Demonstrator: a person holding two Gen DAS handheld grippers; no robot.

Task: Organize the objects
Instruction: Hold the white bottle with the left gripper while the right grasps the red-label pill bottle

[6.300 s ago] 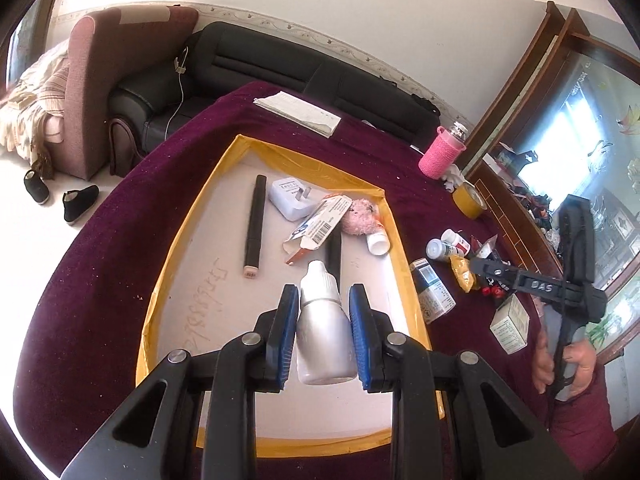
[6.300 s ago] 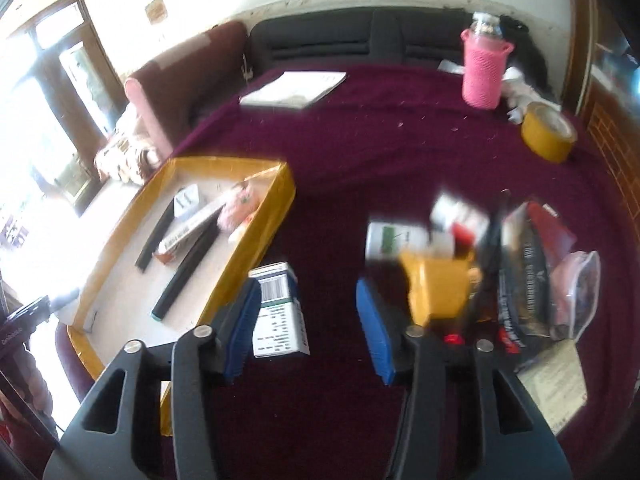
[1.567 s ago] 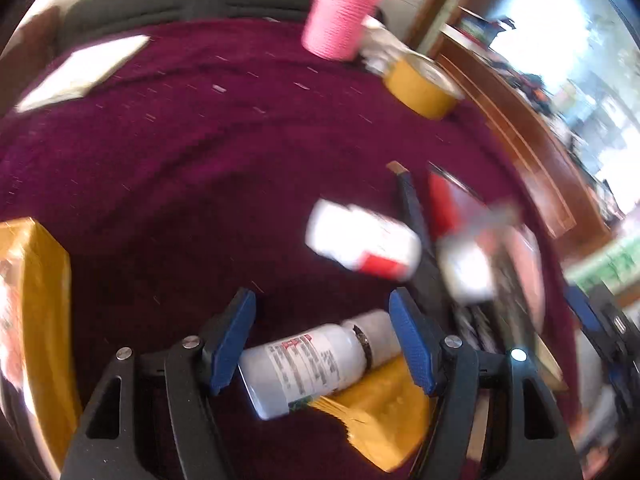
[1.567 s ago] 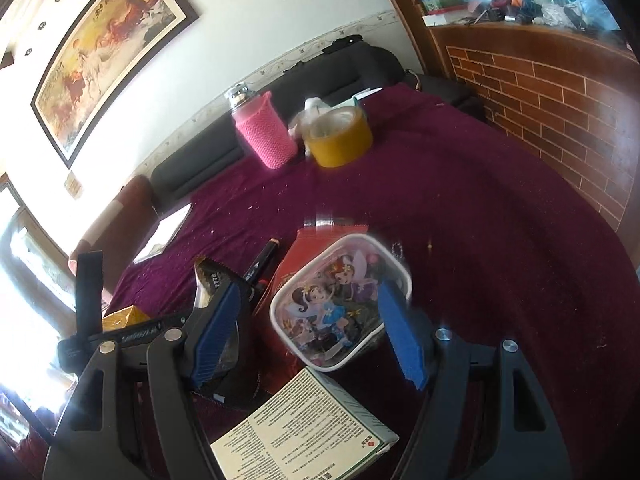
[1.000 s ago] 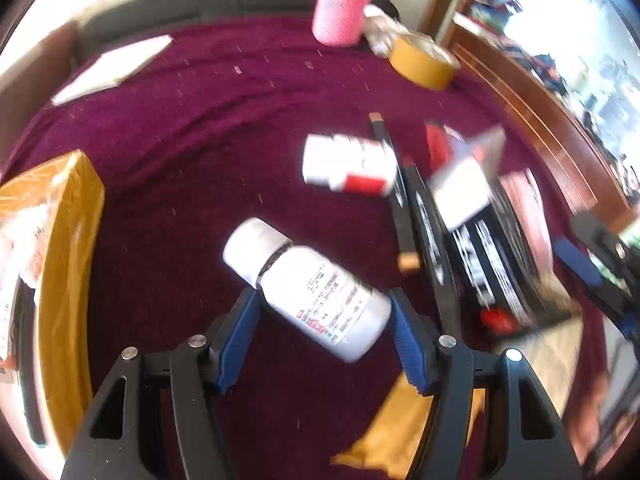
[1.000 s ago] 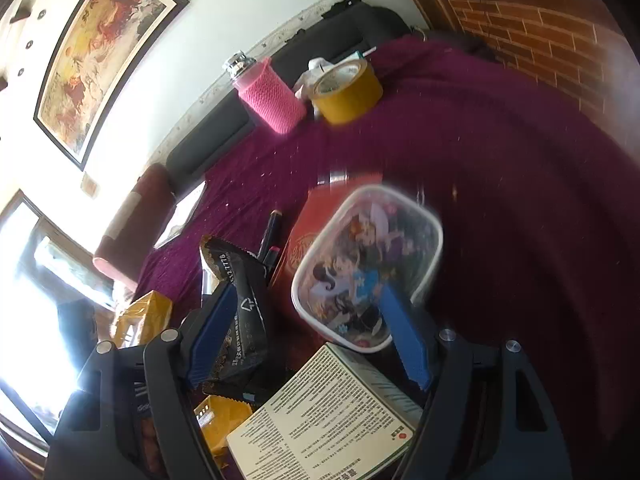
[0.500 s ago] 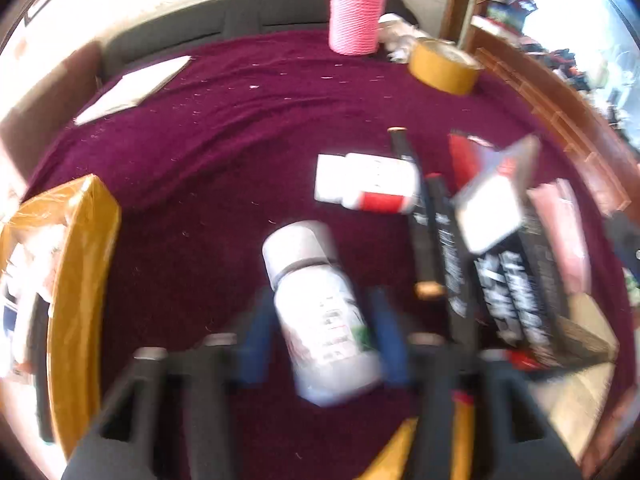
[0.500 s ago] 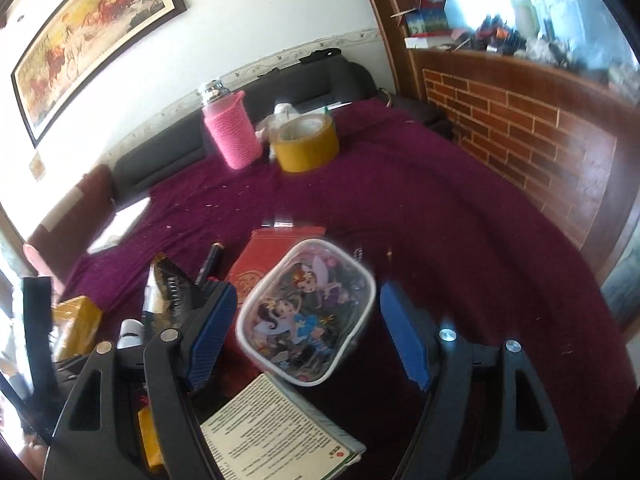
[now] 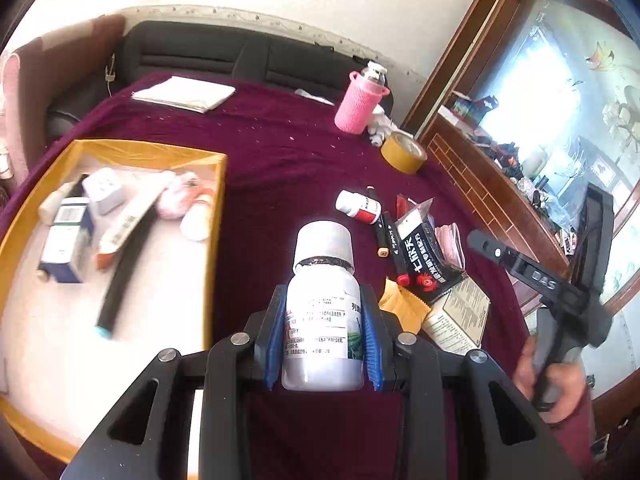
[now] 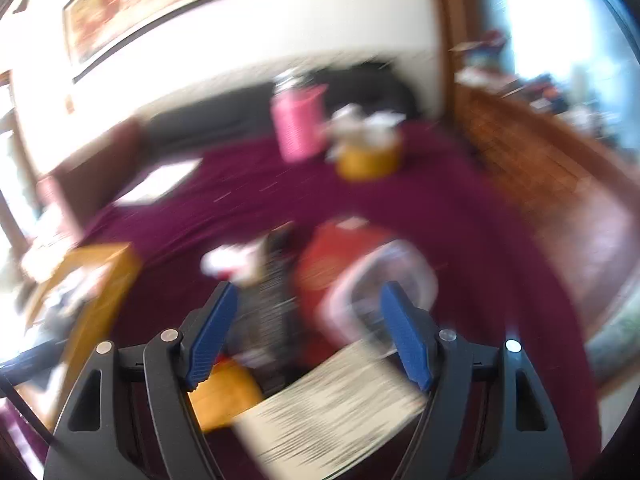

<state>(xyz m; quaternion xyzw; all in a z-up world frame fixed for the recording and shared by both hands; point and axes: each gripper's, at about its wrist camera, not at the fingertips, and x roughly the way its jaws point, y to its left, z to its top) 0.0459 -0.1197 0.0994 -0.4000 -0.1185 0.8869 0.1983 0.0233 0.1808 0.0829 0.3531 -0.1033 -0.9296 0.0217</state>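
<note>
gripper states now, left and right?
Left gripper: shut on the white pill bottle, held upright.
Right gripper: open, nothing between its pads; view blurred.

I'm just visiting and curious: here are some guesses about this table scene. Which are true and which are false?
1. The left gripper holds a white bottle. True.
2. The right gripper is clamped on the pink cup. False: its jaws stand open, holding nothing; the pink cup stands far back.
3. The yellow tray holds several items. True.
4. The tape roll lies inside the tray. False: it sits on the purple cloth, near the cup.
</note>
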